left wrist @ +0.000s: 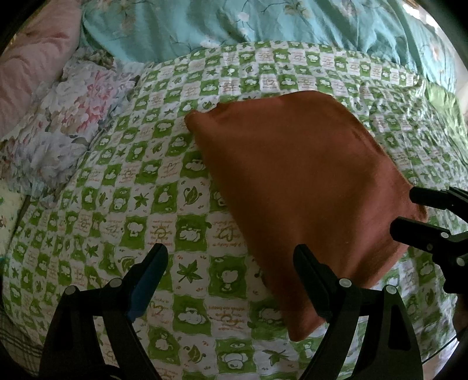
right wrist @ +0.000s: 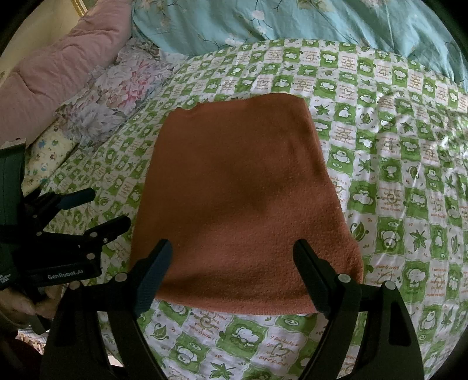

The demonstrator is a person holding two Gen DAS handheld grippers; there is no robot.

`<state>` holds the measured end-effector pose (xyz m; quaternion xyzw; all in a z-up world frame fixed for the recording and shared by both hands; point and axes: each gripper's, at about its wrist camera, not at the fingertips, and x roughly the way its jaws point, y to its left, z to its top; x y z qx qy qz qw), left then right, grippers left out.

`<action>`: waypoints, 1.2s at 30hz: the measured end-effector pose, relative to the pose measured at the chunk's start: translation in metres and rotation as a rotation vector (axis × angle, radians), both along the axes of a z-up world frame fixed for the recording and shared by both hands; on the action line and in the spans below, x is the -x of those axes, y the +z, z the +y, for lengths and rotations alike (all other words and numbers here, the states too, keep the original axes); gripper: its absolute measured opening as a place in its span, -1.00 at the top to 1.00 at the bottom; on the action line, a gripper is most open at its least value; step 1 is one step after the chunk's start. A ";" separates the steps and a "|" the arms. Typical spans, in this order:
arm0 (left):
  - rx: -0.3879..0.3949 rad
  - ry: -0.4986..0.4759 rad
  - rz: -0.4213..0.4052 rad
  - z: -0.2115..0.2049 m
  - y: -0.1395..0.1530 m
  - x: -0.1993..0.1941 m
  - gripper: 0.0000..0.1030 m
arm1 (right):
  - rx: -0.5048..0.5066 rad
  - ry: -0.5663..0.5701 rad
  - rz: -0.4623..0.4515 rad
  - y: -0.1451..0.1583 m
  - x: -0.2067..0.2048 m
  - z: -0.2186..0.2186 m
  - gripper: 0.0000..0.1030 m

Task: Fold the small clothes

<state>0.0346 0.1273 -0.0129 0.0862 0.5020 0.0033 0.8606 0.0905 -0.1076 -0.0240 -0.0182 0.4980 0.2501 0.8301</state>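
A rust-orange knit garment (right wrist: pixel 239 198) lies folded flat in a rectangle on the green-and-white checked bedsheet (right wrist: pixel 395 175). It also shows in the left wrist view (left wrist: pixel 301 187). My right gripper (right wrist: pixel 231 248) is open and empty, just above the garment's near edge. My left gripper (left wrist: pixel 231 254) is open and empty over the sheet, left of the garment's near corner. The right gripper also shows in the left wrist view (left wrist: pixel 403 210), open at the garment's right corner. The left gripper also shows in the right wrist view (right wrist: pixel 108 207), open beside the garment's left edge.
A floral pillow (right wrist: pixel 117 99) and a pink quilt (right wrist: pixel 58 67) lie at the left. A teal floral duvet (right wrist: pixel 292 20) lies bunched along the far side of the bed. A small cartoon-print pillow (right wrist: pixel 46 163) sits at the left edge.
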 end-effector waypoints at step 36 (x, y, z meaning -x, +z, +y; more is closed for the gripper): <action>0.010 0.003 -0.006 0.004 0.003 -0.007 -0.73 | -0.018 -0.021 -0.005 0.004 -0.004 0.004 -0.65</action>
